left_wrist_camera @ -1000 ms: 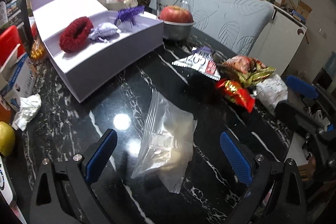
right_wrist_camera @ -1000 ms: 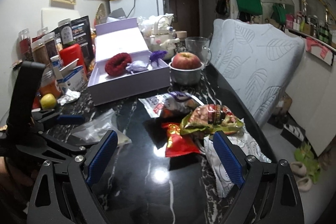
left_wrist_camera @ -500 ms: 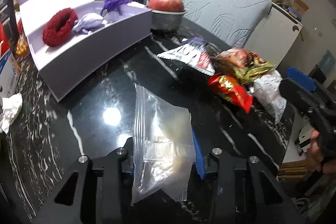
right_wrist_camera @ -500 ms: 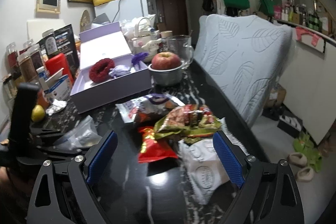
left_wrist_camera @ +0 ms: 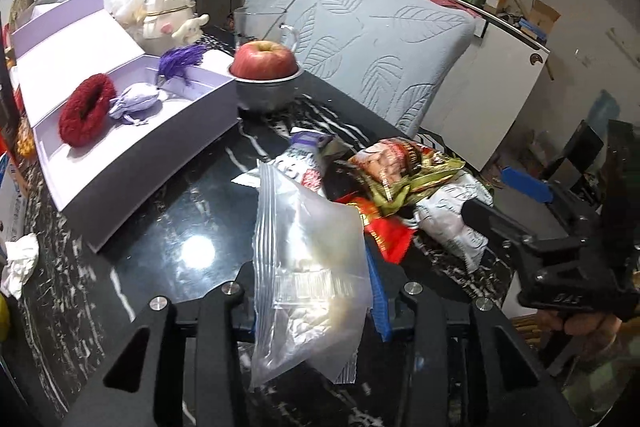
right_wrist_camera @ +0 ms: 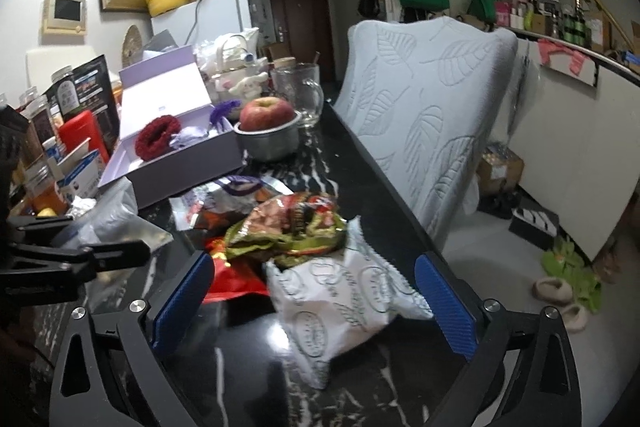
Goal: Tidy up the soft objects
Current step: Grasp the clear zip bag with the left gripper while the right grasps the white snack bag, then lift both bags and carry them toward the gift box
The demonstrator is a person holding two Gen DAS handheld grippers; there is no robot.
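My left gripper point(left_wrist_camera: 312, 303) is shut on a clear zip bag point(left_wrist_camera: 308, 251), which stands up off the black marble table point(left_wrist_camera: 168, 227). An open lavender box point(left_wrist_camera: 140, 155) at the left holds a red scrunchie point(left_wrist_camera: 86, 115), a lilac pouch point(left_wrist_camera: 136, 103) and a purple tassel point(left_wrist_camera: 180, 61). My right gripper point(right_wrist_camera: 316, 291) hangs low over the snack pile with its jaws opening. A white snack packet point(right_wrist_camera: 340, 299) lies between its fingers, and the pads do not touch it. Beside it lie a red packet point(right_wrist_camera: 236, 275) and a green-gold packet point(right_wrist_camera: 292, 223).
An apple in a metal bowl point(left_wrist_camera: 264, 67) and a glass mug point(right_wrist_camera: 298, 95) stand behind the box. A leaf-patterned cushion point(left_wrist_camera: 380, 47) leans along the table's right edge. Jars and cartons point(right_wrist_camera: 80, 131) crowd the left side, with a crumpled tissue point(left_wrist_camera: 20, 259) nearby.
The left gripper closed on the zip bag and raised it off the table toward the snacks. The right gripper moved in over the white packet and its jaws spread wider.
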